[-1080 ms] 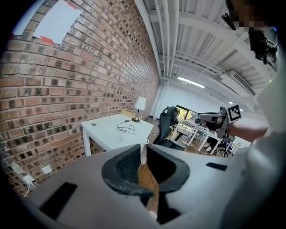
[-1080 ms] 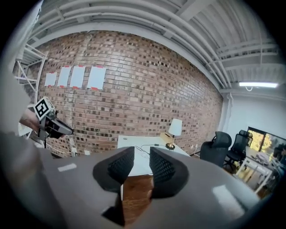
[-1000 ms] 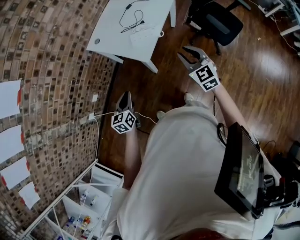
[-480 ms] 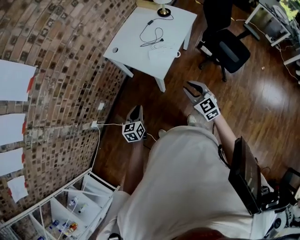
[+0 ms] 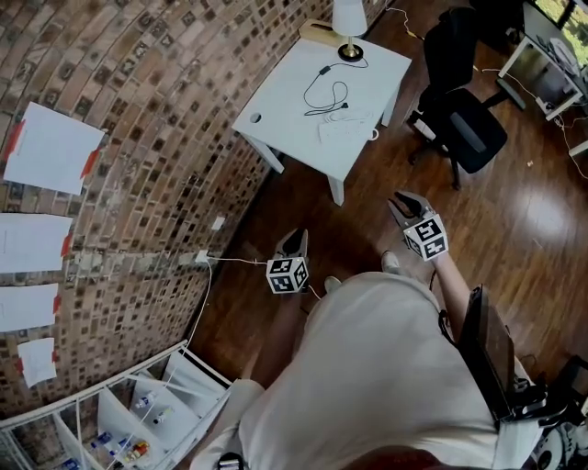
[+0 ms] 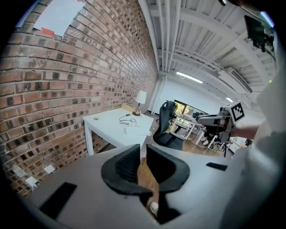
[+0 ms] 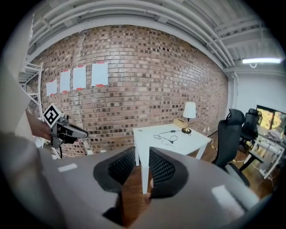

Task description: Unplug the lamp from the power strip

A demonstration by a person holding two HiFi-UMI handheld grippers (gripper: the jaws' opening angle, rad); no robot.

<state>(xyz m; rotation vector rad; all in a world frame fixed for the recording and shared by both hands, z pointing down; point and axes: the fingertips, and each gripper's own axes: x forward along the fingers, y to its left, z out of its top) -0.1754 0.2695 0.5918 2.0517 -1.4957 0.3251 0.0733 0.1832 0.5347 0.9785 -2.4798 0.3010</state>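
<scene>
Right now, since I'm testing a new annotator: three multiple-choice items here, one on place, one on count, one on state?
1. The white-shaded lamp stands:
A. on the white rectangular table
B. on the floor
C. on a windowsill
2. White paper sheets on the brick wall:
A. two
B. four
C. six
3. The right tongs are:
A. shut on a plug
B. shut on the lamp
C. apart, empty
1 A, its base sits on the tabletop; 2 B, four taped sheets show; 3 C, a gap with nothing in it, though they just closed slightly.
</scene>
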